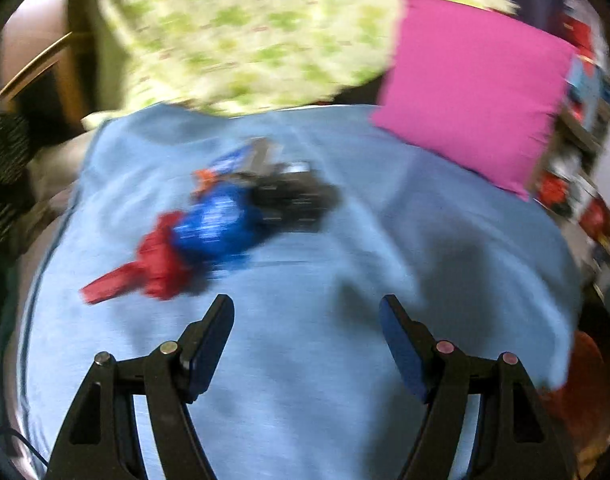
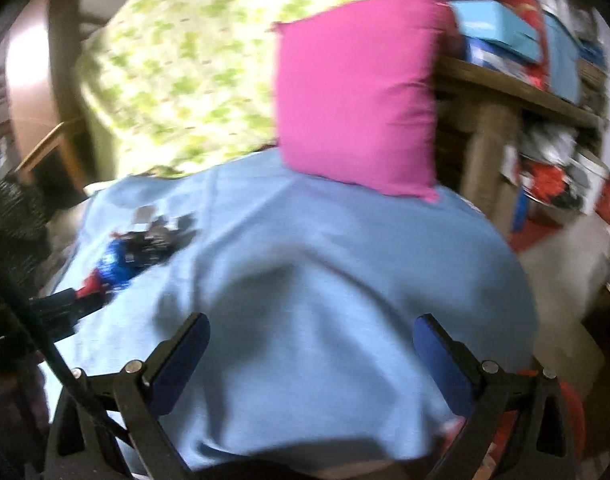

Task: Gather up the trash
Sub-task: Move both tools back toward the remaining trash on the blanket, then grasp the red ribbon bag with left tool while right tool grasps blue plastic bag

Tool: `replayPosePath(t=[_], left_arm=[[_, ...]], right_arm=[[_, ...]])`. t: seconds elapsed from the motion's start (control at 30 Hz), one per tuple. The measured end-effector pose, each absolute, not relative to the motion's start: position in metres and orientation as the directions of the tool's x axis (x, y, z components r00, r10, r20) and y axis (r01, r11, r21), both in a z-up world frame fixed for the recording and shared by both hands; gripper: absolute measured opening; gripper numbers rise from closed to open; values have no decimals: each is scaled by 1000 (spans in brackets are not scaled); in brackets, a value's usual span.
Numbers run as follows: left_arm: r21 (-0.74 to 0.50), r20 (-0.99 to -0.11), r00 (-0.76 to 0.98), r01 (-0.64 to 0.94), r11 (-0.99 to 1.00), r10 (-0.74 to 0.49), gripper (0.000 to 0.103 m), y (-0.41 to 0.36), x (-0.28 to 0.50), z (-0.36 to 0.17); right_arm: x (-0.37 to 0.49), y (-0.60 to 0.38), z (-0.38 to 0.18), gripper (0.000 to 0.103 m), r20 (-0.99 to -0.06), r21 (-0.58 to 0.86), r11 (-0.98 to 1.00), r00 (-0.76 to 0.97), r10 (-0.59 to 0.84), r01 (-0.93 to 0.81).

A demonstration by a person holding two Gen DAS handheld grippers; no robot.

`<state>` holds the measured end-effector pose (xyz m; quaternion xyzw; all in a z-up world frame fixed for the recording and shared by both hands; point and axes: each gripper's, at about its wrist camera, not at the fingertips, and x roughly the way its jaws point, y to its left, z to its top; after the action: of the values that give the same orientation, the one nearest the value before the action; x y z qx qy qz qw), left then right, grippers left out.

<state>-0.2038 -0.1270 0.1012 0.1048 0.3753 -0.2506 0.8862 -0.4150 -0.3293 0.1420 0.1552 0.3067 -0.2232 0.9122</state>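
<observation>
Nearby, a pink cushion [image 2: 357, 92] rests on the blue sheet [image 2: 325, 280].

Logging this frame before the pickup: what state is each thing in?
Left gripper: open, empty.
Right gripper: open, empty.
Crumpled red, blue and black wrappers: piled loose on light blue bedsheet.
Square pink pillow: propped upright.
</observation>
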Motion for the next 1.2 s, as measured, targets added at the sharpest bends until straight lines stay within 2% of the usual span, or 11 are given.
replayPosePath(t=[0.1, 0.33, 0.6, 0.8, 0.87, 0.93, 1.0, 1.1, 1.2], left_arm=[[-2, -719, 629, 423, 906, -295, 75, -94, -171, 95], [-64, -732, 637, 287, 956, -241, 75, -48, -112, 74], [-120, -749, 608, 265, 957, -262, 75, -47, -74, 54], [-109, -767, 593, 256, 960, -245, 75, -53, -60, 41], [-116, -776, 582, 248, 962, -244, 67, -50, -58, 37], [-136, -786, 562, 248, 959, -257, 45, -47, -54, 34], [-154, -787, 553, 250, 956, -272, 33, -45, -53, 34], [-170, -781, 558, 243, 955, -281, 24, -39, -53, 36], [-177, -756, 592, 226, 958, -279, 23, -30, -56, 44]], right_arm=[[-388, -302, 143, 103, -626, 145, 886, 734, -262, 440], [-341, -253, 130, 103, -645, 160, 932, 749, -151, 325], [-305, -225, 110, 103, -674, 166, 953, 735, -78, 253], [-294, -226, 97, 103, -695, 167, 953, 715, -67, 251], [-291, -228, 93, 103, -704, 168, 952, 708, -66, 255], [-287, -227, 90, 102, -710, 166, 952, 702, -65, 256], [-283, -225, 90, 103, -711, 161, 955, 700, -64, 250], [-274, -220, 89, 103, -714, 145, 962, 697, -60, 232], [-265, -216, 88, 103, -720, 142, 966, 693, -50, 218]])
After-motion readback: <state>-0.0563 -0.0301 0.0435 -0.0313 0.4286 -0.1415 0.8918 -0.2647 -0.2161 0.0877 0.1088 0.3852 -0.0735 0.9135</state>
